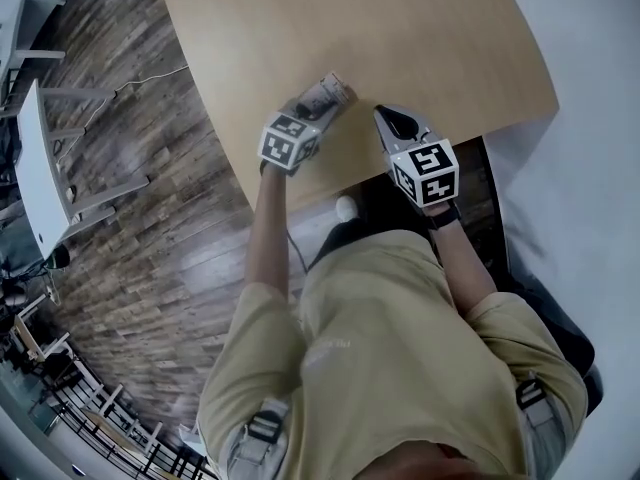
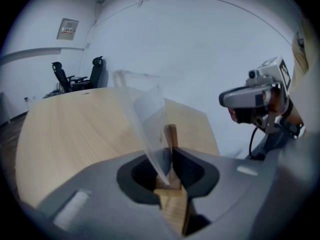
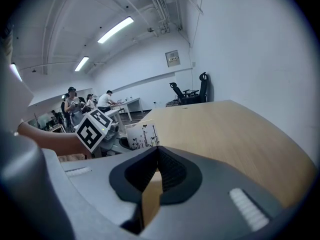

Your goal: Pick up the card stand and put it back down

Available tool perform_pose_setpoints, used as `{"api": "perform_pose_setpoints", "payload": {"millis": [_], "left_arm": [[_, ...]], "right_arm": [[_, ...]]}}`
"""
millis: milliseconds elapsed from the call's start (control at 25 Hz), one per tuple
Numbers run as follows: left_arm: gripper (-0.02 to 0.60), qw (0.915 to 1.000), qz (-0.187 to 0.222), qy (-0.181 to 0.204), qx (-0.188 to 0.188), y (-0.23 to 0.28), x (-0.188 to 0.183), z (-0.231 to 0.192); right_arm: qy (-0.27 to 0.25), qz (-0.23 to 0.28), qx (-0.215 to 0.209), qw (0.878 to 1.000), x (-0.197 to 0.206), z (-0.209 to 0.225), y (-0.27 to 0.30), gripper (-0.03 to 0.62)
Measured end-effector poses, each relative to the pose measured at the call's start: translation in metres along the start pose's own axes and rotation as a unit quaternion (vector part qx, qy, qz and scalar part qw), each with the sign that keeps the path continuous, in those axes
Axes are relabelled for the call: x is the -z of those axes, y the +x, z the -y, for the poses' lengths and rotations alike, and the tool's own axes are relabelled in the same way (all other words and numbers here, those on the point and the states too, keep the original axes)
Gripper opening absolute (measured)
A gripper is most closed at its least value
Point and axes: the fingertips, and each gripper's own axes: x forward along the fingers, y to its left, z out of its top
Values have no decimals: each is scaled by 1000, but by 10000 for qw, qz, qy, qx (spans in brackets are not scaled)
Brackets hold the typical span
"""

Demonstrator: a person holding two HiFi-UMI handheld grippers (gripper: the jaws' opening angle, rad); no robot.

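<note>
Card stand point(image 2: 146, 115): clamped in your left gripper point(image 1: 318, 106), jaws clenched on its wooden base, held over the table point(image 1: 400, 28) near the front edge. Left gripper view shows only clear plastic. Right gripper view alone shows the card's print (black plant silhouettes, no words). Your right gripper point(image 1: 385, 118): jaws pressed together, empty.

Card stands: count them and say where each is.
1. The card stand is clamped in the left gripper, over the wooden table near its front edge. No other shows in any view.
</note>
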Motion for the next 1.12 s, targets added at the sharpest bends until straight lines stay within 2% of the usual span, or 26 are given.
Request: {"api": "perform_pose_setpoints", "payload": {"millis": [120, 280, 440, 680, 920, 1000, 1120], "left_arm": [[77, 9995, 76, -280, -96, -32, -14, 9], [77, 9990, 74, -274, -356, -73, -26, 23], [77, 9950, 158, -470, -866, -121, -29, 28], [77, 9785, 995, -848, -1595, -204, -58, 40], [77, 9582, 1781, -1264, -1846, -264, -90, 51], [77, 9533, 1920, -1298, -1934, -279, -100, 51], [77, 9442, 2082, -1190, -2257, -299, -112, 44]], "right_arm": [[-132, 133, -30, 9998, -15, -18, -12, 5], [-257, 303, -53, 9992, -25, -42, -32, 5], [-231, 630, 100, 9977, -40, -63, -44, 5], [-490, 1201, 54, 9915, -96, -103, -71, 5], [-637, 1676, 13, 9838, -139, -119, -94, 5], [-667, 1785, -15, 9817, -153, -124, -95, 3], [-765, 1837, -98, 9799, -165, -132, -88, 5]]}}
